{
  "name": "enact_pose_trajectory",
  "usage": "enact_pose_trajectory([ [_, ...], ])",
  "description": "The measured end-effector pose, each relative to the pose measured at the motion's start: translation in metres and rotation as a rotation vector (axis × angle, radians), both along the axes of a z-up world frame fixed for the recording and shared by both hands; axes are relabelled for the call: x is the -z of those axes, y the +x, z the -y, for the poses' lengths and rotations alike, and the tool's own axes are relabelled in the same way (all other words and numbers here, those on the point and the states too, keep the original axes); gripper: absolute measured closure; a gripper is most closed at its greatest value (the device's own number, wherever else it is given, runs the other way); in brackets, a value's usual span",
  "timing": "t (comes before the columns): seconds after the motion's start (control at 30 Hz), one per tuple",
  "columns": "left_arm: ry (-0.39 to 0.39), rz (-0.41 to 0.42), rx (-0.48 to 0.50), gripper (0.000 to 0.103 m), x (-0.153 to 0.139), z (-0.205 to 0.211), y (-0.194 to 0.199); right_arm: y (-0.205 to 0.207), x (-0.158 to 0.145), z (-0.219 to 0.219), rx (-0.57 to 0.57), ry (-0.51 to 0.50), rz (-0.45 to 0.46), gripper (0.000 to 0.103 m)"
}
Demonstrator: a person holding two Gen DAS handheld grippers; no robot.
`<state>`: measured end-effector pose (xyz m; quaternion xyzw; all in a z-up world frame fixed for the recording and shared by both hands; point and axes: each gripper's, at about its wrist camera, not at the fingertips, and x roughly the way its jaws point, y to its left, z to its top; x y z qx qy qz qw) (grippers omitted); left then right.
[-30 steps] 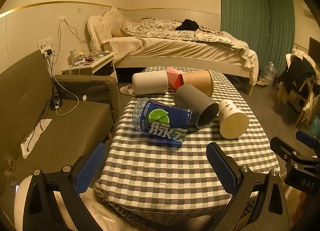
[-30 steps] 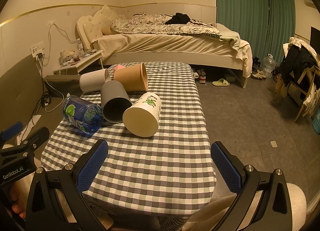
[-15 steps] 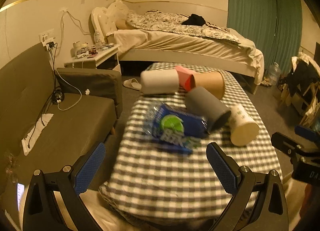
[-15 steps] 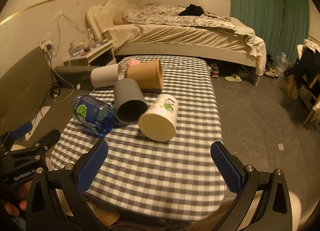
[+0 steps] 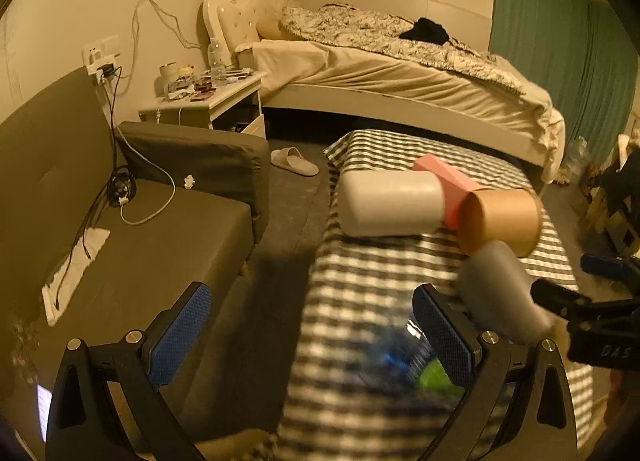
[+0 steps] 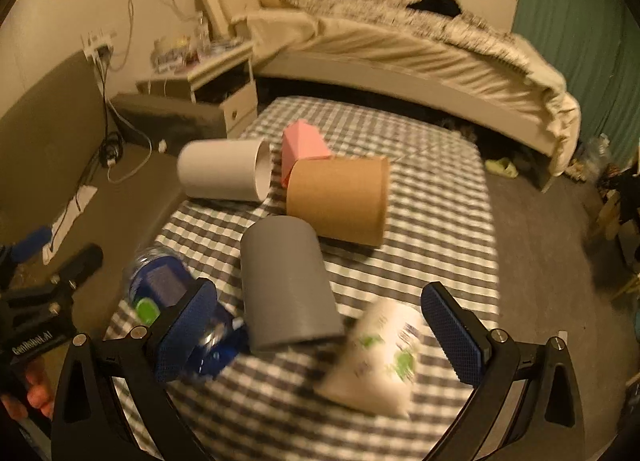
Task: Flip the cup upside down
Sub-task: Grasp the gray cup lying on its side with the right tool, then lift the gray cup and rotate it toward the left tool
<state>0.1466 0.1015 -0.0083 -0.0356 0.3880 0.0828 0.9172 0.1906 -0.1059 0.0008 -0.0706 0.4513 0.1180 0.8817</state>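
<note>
On the grey-and-white checked tablecloth (image 6: 432, 197) I count four cups, all lying on their sides: one white cylindrical cup (image 6: 222, 170), one brown cardboard cup (image 6: 340, 199), one grey plastic cup (image 6: 286, 281) and one white paper cup with green print (image 6: 374, 357). There is also one pink box (image 6: 302, 147) behind the brown cup and one clear plastic bottle with a blue label (image 6: 168, 293), on its side.

My right gripper (image 6: 320, 335) has its blue-padded fingers (image 6: 450, 331) spread wide, holding nothing. The grey cup and the printed paper cup lie between them, just ahead; the paper cup is nearer my right-hand pad.

My left gripper (image 5: 308, 335) is likewise spread wide and holds nothing. The bottle (image 5: 404, 357), blurred, lies against its right-hand pad (image 5: 442, 335); the grey cup (image 5: 500, 293) lies just beyond.
</note>
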Motion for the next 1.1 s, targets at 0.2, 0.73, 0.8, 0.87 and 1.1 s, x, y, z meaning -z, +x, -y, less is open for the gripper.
enact_pose_trajectory([
  [0.2,-0.026,-0.047,-0.010,0.000,0.023,-0.010,0.016,0.039,0.038,-0.019,-0.048,-0.024,-0.132,0.017],
  [0.73,-0.023,-0.038,-0.007,0.000,0.016,-0.008,0.005,0.051,0.036,-0.034,-0.060,0.008,-0.202,0.031],
  [0.8,-0.027,-0.022,-0.013,0.000,0.008,-0.007,-0.003,0.042,0.018,-0.031,-0.049,0.027,-0.175,0.032],
  [0.87,-0.025,-0.005,-0.013,0.000,0.000,-0.004,-0.012,0.032,0.000,-0.027,-0.040,0.048,-0.148,0.032],
  [1.1,-0.036,0.034,-0.005,0.000,-0.018,0.009,-0.056,-0.022,-0.062,-0.010,-0.005,0.075,-0.043,0.032],
])
